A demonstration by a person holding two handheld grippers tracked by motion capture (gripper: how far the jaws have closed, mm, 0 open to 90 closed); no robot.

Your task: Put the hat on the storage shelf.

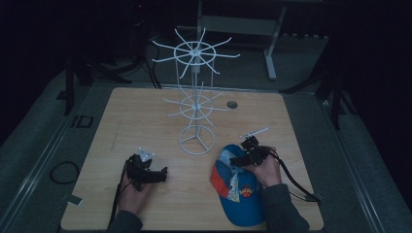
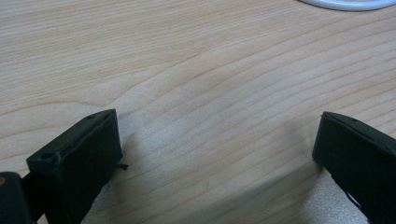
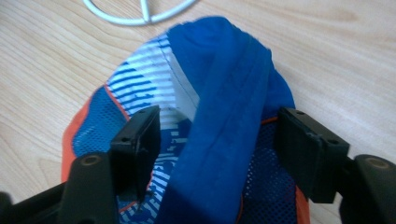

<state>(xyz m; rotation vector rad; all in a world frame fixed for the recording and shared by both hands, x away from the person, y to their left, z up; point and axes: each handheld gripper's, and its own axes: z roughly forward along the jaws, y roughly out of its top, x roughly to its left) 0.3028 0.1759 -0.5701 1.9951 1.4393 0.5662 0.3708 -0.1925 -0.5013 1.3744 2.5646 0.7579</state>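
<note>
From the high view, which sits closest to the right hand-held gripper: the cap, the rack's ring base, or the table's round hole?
1. Blue and orange cap, directly beneath the right hand-held gripper.
2. White wire rack's ring base, to its left.
3. Round hole, farther back.

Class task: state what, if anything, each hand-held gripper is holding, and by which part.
Nothing is held. The right hand-held gripper stands open astride the cap's blue strap; the left hand-held gripper is open over bare table.

No lettering comes through on the cap [image 1: 238, 187]; there is a round orange patch on its panel, too small and dim to read; on the dark floor left of the worktop [image 1: 145, 111], a pale mark reads something like "ID".
</note>
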